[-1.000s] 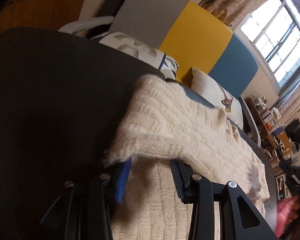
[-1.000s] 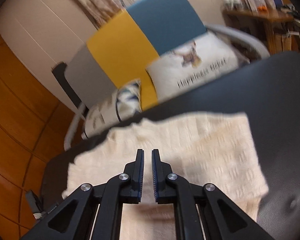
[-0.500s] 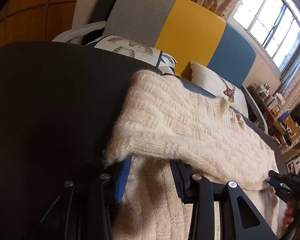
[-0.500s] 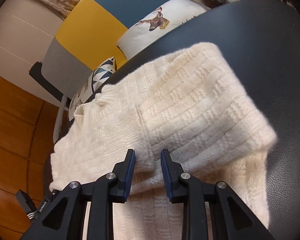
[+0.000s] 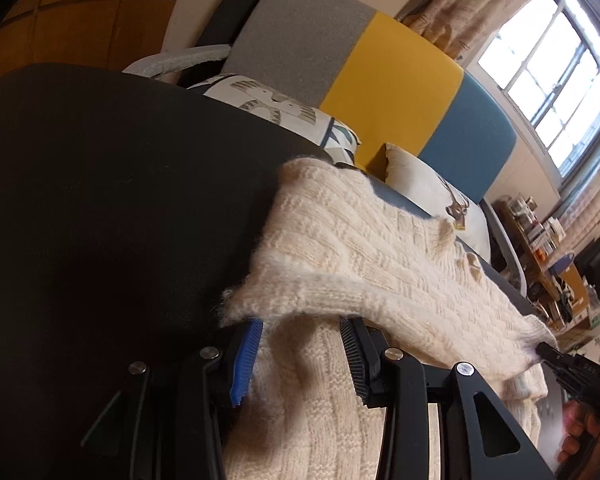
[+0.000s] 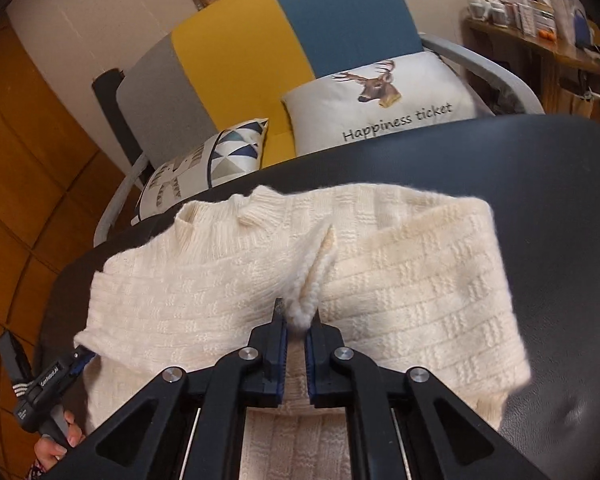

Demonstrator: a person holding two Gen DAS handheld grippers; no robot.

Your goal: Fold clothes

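A cream knitted sweater lies folded on a black round table. My right gripper is shut on a pinched ridge of the sweater's top layer near its middle. In the left wrist view the sweater has a folded flap lying over my left gripper, whose fingers stand open around the knit below the flap. The right gripper shows at the sweater's far end in that view. The left gripper shows at the sweater's left corner in the right wrist view.
Behind the table stands a grey, yellow and blue chair with a deer pillow and a patterned pillow. A cluttered shelf is at the right. A window is beyond.
My right gripper has come down onto the sweater, opened, and closed on a pinch of its top layer. My left gripper has stayed open under the flap.
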